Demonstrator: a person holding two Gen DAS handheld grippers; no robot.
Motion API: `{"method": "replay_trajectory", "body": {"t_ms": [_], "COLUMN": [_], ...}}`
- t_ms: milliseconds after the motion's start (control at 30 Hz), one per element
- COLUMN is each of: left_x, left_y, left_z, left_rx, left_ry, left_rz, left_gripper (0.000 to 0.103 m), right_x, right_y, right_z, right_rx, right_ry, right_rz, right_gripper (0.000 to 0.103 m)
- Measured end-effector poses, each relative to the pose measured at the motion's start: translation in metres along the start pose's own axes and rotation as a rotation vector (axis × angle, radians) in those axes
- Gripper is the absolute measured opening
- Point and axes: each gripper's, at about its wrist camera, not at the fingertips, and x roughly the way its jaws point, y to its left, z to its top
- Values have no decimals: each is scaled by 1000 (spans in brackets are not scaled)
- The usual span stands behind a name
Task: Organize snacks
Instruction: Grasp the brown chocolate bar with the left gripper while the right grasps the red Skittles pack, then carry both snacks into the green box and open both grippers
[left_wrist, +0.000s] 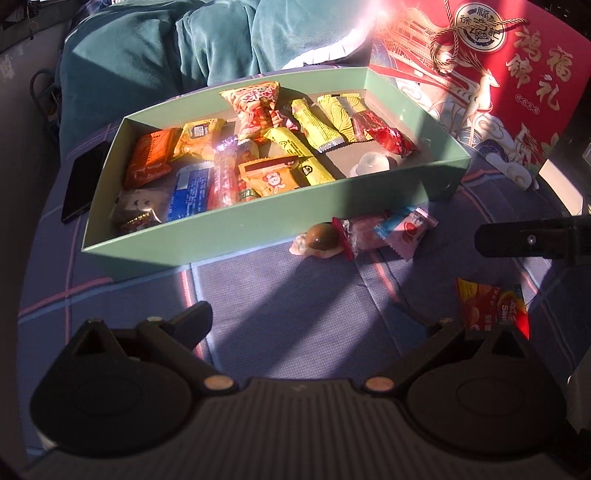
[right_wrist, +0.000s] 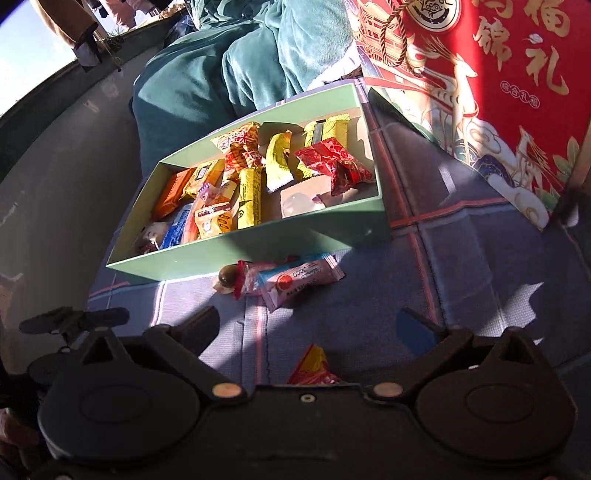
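A pale green box (left_wrist: 229, 230) (right_wrist: 258, 243) holds several wrapped snacks in yellow, orange and red. In front of it on the blue checked cloth lie a brown egg pack (left_wrist: 321, 238) (right_wrist: 226, 279), a pink and blue packet (left_wrist: 406, 230) (right_wrist: 299, 282) and a red Skittles packet (left_wrist: 491, 308) (right_wrist: 314, 365). My left gripper (left_wrist: 310, 314) is open and empty above the cloth, short of the loose snacks. My right gripper (right_wrist: 314, 325) is open and empty, with the Skittles packet lying between its fingers.
A red gift box (left_wrist: 509, 74) (right_wrist: 480, 74) stands at the back right. A black phone (left_wrist: 83, 181) lies left of the green box. Teal fabric (left_wrist: 166, 48) lies behind it. The right gripper's finger (left_wrist: 532, 240) shows in the left wrist view.
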Motion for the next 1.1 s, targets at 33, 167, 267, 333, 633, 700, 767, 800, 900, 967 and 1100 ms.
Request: {"method": "replay_trajectory", "body": {"t_ms": [33,167,267,333,633,700,767,800,900,967,1100], "left_x": [0,1,0,0,8,9,8,7,4,4,3], "left_y": [1,0,-2,-4,-4,-1,-1,-3,-8,-8,-2], "left_z": [-6,-28,-38,-44,-55,-58,-59,-59,-58,-57,-53], "left_rx": [-3,-1,11,22,27,21,26,33,58,44,5], "left_ry": [13,54,74,82,147,154,146,136,112,107,96], "left_rz": [-6,-20,-40,-54,-89,-90,-80,-79,-79,-84,-92], "left_gripper": [103,103,103,103,89,86,78,71,39,37,36], "right_x": [2,19,26,26,20,22,24,24,26,26,22], "right_y": [1,9,13,15,12,14,16,19,31,32,23], "right_z": [-3,-14,-22,-29,-53,-53,-53,-54,-58,-56,-51], "right_rx": [-9,-48,-75,-103,-100,-79,-72,-88,-180,-181,-122], "right_ry": [9,70,117,138,120,106,91,79,61,61,64], "right_rz": [3,18,28,35,-10,-24,-46,-68,-135,-130,-110], "right_gripper": [103,103,103,103,95,93,90,82,54,48,46]}}
